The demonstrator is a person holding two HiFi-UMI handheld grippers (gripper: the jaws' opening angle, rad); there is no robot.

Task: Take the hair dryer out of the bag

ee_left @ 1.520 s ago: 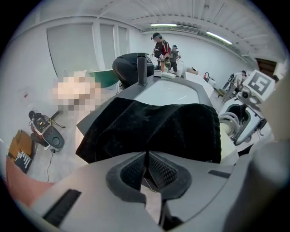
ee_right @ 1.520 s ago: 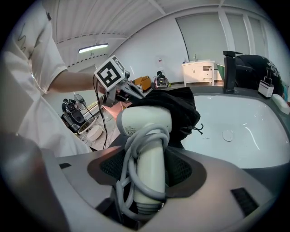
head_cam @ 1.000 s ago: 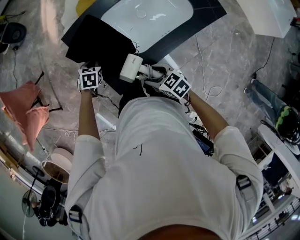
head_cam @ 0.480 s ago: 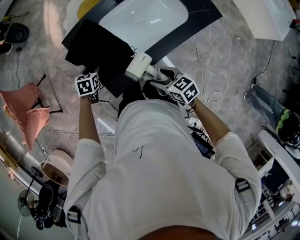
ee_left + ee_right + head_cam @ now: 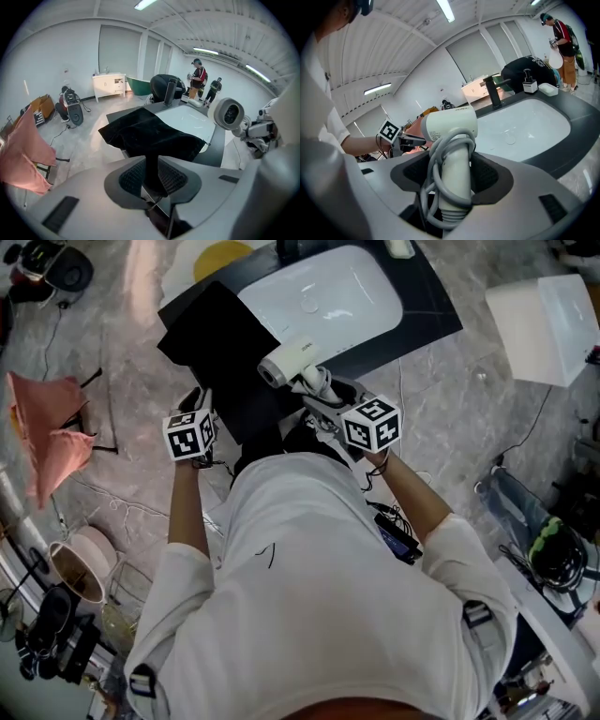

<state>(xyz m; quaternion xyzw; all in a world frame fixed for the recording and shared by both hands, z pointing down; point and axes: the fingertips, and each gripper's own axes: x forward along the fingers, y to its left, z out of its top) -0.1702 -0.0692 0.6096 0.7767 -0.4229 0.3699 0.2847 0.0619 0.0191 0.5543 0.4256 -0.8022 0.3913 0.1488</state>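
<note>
The white hair dryer [image 5: 291, 360] is out of the bag, its grey cord wound round the handle. My right gripper [image 5: 321, 397] is shut on that handle [image 5: 452, 178] and holds the dryer up over the dark counter edge; its head [image 5: 229, 112] also shows in the left gripper view. The black cloth bag [image 5: 220, 343] lies slack over the counter's left corner. My left gripper [image 5: 201, 401] is at the bag's near edge. Its jaws have just been closing, and a strip of the bag [image 5: 151, 164] is pinched between the pads.
A white sink basin [image 5: 323, 296] is set in the dark counter [image 5: 427, 320], with a black faucet [image 5: 491, 91] behind it. A pink cloth [image 5: 47, 427] hangs at the left, a white box [image 5: 548, 324] sits at the right, and cables trail over the marble floor.
Both grippers have risen. The hair dryer has come up and away from the bag toward the sink. The left gripper has shifted a little to the right along the bag's edge.
</note>
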